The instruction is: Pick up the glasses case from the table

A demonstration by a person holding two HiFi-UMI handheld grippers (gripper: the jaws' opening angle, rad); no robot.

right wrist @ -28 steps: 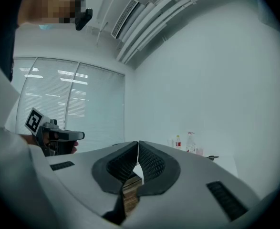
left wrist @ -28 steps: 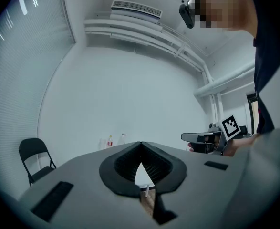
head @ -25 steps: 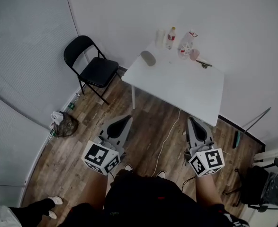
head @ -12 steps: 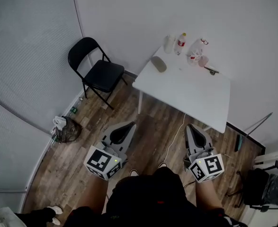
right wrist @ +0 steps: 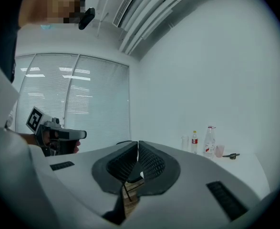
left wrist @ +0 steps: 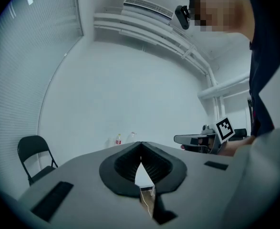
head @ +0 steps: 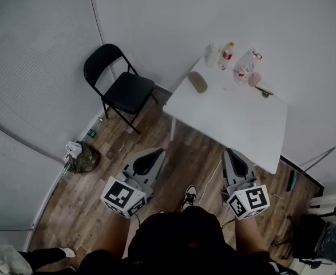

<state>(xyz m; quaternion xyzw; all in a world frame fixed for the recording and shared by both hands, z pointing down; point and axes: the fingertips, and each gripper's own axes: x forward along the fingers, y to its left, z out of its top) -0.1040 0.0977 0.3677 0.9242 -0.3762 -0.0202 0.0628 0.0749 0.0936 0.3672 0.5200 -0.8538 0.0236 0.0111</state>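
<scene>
Head view: we see both grippers held level over the wood floor (head: 87,193), well short of the white table (head: 236,116).
Glasses case (head: 198,82): grey oval, probably the case though small from here, lying near the table's far left corner, just left of the bottles (head: 228,51).
Left gripper (head: 156,152): jaws clenched tip to tip, nothing between.
Right gripper (head: 227,152): clenched likewise, empty.
Folding chair (head: 122,87): black, left of the table.
</scene>
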